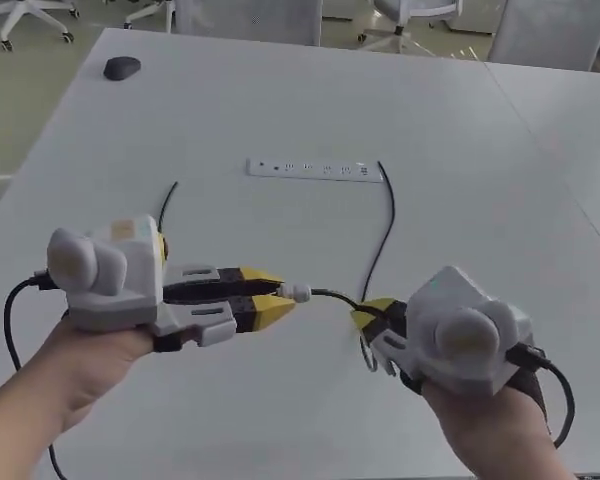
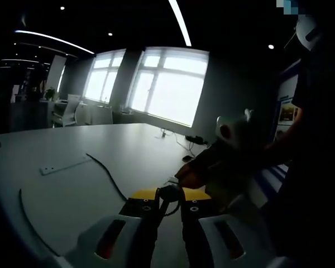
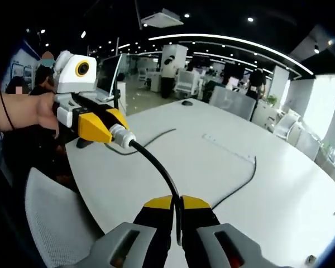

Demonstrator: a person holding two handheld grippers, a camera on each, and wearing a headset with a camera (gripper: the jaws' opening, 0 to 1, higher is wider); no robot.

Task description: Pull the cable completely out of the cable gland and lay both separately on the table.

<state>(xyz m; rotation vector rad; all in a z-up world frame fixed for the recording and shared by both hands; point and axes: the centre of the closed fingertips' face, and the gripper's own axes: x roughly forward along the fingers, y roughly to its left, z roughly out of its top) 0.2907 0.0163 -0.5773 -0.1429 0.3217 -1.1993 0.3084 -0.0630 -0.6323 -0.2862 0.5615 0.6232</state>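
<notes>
Big white tabletop (image 1: 460, 200) below, long white power strip (image 1: 315, 169) at far centre. Thin black cable (image 1: 385, 235) lying from beside strip toward near side, near end lifted off table between two claws. Looks limp and light, bends freely; best pinched close to fitting for straight pull. Right gripper (image 1: 365, 316) clamped on cable just right of fitting, hand level, pointing left. Left gripper (image 1: 280, 296) clamped on small pale plastic cable gland (image 1: 298, 293), pointing right, tip to tip. Gland hard, smooth, probably slippery. Cable not yet out.

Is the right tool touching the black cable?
Touching. In the right gripper view, the right tool has its jaws shut on the cable.
</notes>
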